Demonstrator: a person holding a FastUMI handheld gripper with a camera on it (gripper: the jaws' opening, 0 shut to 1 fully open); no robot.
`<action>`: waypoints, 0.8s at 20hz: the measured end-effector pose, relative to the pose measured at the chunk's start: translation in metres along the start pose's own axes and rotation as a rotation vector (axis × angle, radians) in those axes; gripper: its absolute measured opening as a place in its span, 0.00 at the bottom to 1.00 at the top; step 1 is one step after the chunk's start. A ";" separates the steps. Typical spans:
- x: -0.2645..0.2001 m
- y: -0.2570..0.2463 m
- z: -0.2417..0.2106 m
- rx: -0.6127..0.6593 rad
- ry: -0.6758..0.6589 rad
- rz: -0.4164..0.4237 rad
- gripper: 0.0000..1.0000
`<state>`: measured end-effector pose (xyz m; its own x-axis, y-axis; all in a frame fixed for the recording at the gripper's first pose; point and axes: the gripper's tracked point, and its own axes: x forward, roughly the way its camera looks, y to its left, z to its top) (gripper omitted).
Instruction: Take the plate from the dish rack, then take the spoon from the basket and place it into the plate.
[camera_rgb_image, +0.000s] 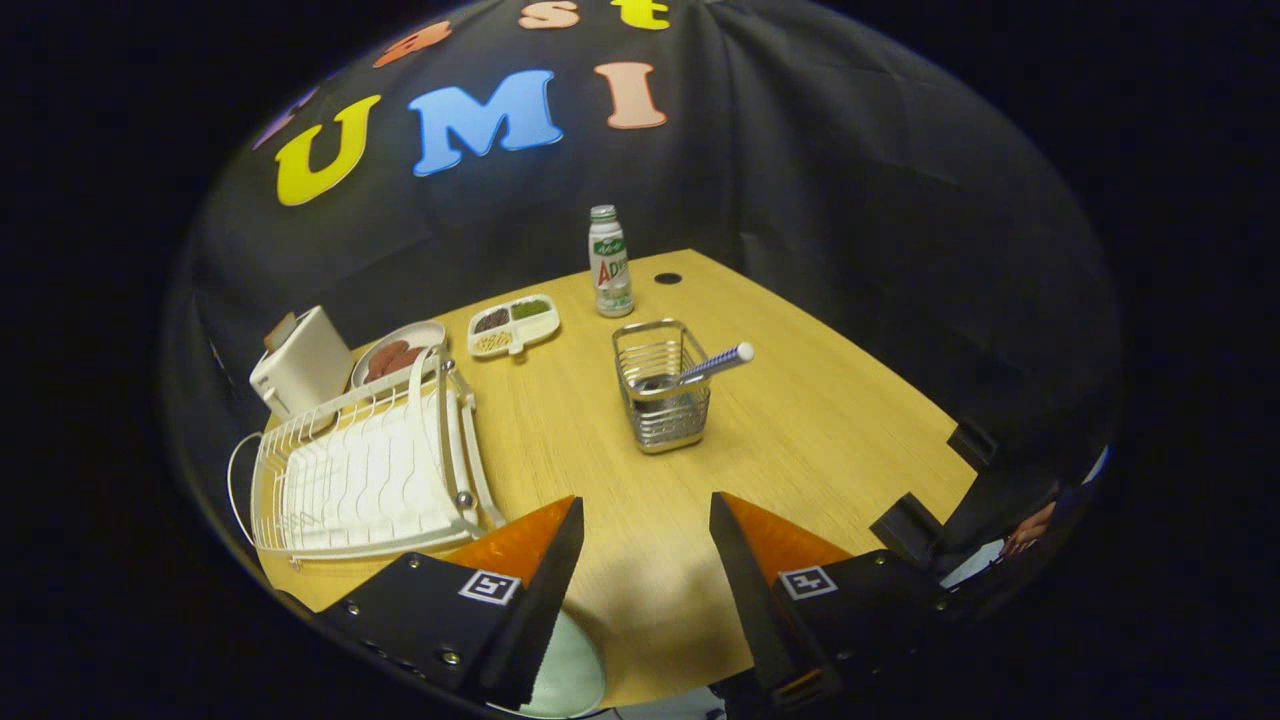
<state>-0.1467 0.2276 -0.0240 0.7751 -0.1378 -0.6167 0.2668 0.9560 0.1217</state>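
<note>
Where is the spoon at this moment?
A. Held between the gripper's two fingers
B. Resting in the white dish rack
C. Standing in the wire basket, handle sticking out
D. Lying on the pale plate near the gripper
C: the spoon leans in the wire basket beyond the fingers, its handle poking over the rim, while the gripper is open with nothing between its fingers.

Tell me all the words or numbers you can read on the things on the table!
Bottle: the label has print, too small and blurred to read.
Gripper: square patterned markers, no words; its fingers stand open, short of the basket.
Dish rack, spoon: no writing seen.
</note>
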 end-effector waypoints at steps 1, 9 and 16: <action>0.006 -0.004 0.013 0.022 -0.030 -0.003 0.79; 0.067 -0.044 0.059 0.114 -0.127 -0.038 0.79; 0.109 -0.045 0.061 0.108 -0.151 0.006 0.54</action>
<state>-0.0392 0.1535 -0.0493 0.8516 -0.1776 -0.4932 0.3160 0.9246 0.2127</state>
